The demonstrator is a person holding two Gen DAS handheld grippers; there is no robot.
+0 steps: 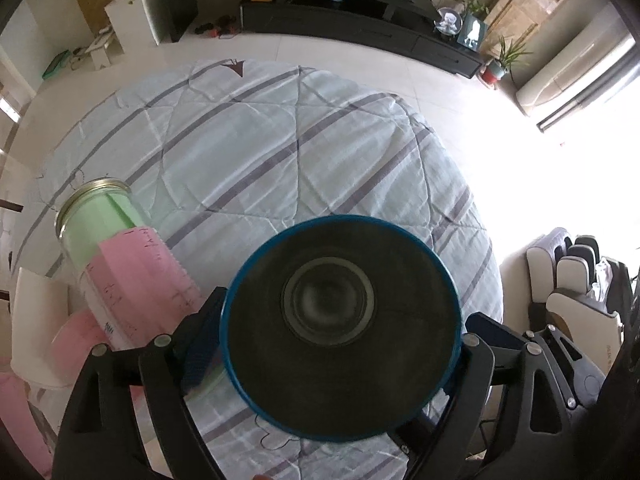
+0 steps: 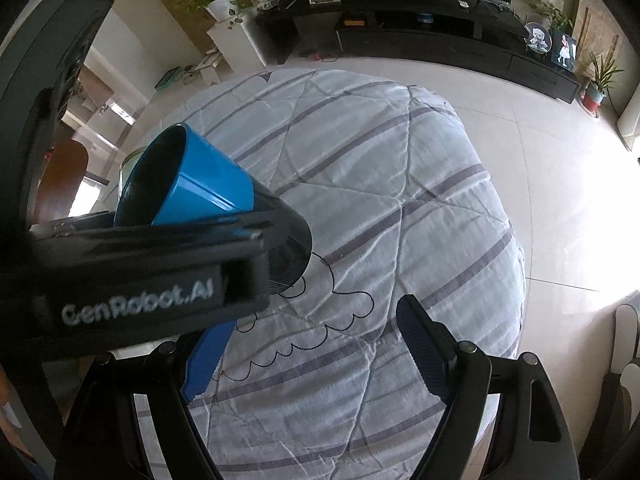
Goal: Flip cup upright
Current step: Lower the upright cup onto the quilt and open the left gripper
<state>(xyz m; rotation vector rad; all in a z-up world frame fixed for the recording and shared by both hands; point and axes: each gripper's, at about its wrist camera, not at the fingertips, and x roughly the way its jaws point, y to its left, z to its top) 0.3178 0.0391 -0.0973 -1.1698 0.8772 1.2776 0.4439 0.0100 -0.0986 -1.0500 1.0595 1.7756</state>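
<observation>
The left gripper [image 1: 342, 344] holds the blue cup with the dark inside [image 1: 340, 326], and its jaws are clamped on the two sides of the cup's wall. In the left wrist view the open mouth of the cup faces the camera, so the round bottom shows deep inside it. In the right wrist view the same cup [image 2: 188, 184] is seen from the side: it is lifted above the counter covered with a pale quilted cloth with purple stripes [image 1: 280, 140], it does not touch the cloth, and it lies tilted with the mouth turned up and away from the cloth's middle. The right gripper [image 2: 312, 354] hangs over the near part of the cloth, beside a black line drawing [image 2: 320, 328] on it; its jaws stand wide apart with nothing between them. A glass jar with green and pink paper inside [image 1: 108, 248] stands on the cloth to the left of the cup, near it but apart.
</observation>
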